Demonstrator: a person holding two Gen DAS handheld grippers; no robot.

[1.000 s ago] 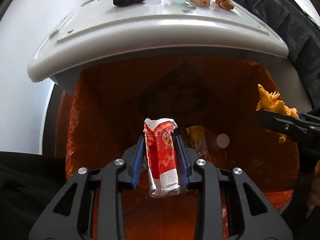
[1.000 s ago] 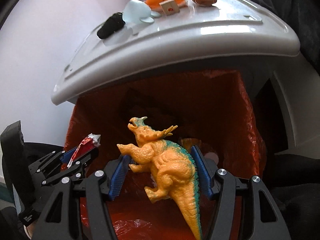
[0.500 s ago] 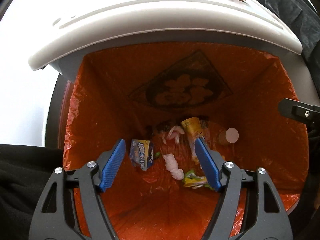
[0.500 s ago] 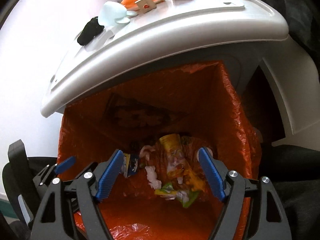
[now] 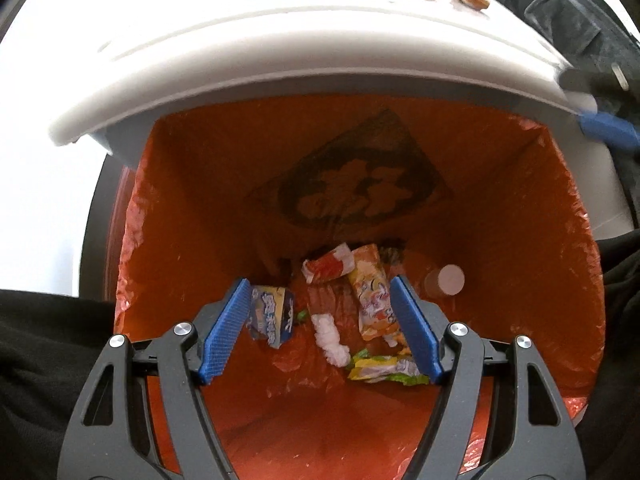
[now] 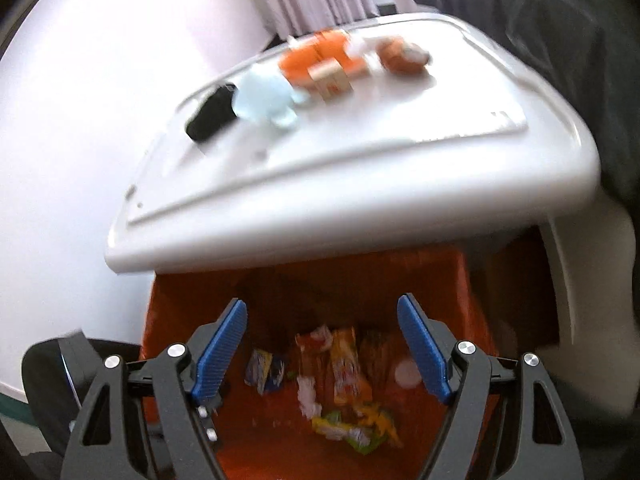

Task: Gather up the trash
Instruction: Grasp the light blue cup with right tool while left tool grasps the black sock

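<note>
With both the left gripper (image 5: 320,330) and right gripper (image 6: 322,350) now spread empty, the red wrapper (image 5: 328,267) is seen dropped into the orange-lined bin (image 5: 568,264).

Nothing here can be read outright. The blue snack packet (image 5: 269,316) at the bottom of the orange bin liner (image 5: 192,208) carries bold white characters, too small to make out. The yellow wrapper (image 5: 372,300) at its three o'clock shows cartoon print only. A dark flower-like emblem (image 5: 352,192) marks the liner's far wall at twelve o'clock.
</note>
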